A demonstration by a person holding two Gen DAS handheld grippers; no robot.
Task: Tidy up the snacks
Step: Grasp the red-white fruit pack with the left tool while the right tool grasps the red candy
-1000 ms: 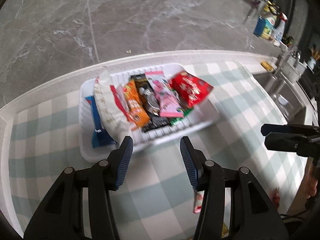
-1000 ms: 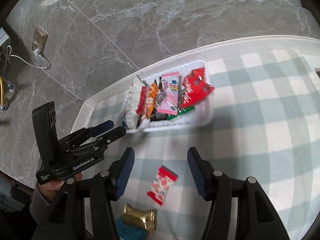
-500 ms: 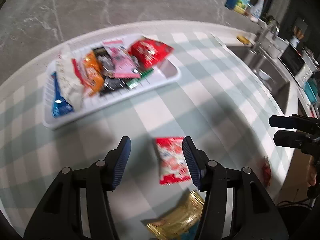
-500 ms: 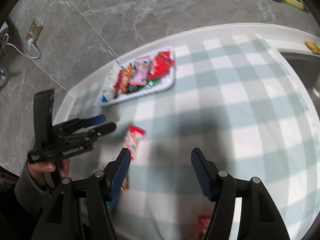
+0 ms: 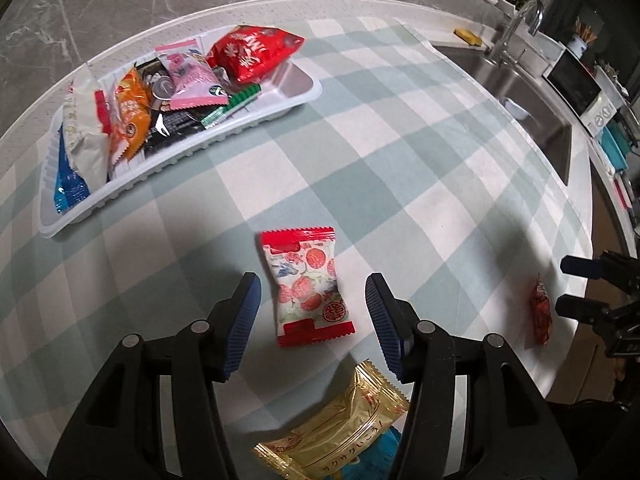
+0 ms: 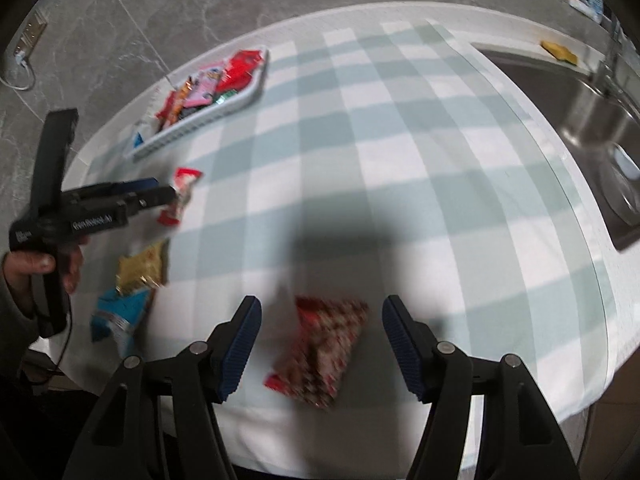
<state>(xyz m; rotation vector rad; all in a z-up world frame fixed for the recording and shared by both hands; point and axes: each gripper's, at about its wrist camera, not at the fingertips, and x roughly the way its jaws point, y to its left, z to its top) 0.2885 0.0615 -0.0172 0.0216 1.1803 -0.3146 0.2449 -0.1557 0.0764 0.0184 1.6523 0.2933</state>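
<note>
Snack packets fill the white plastic tray point(image 5: 308, 92) far back on the checked cloth. Only the left wrist view shows the left gripper point(image 5: 312, 312) unclenched, straddling a red-and-white strawberry packet point(image 5: 308, 286) without touching. Only the right view shows the right gripper point(image 6: 320, 340), widened, straddling a red crinkled packet point(image 6: 324, 348) near the table's front edge.

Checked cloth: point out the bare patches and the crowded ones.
Bare: the wide stretch of checked cloth between the white tray and the sink. Crowded: the tray's left and middle, piled with packets, and the near edge around the strawberry packet, gold packet and red triangular packet.
</note>
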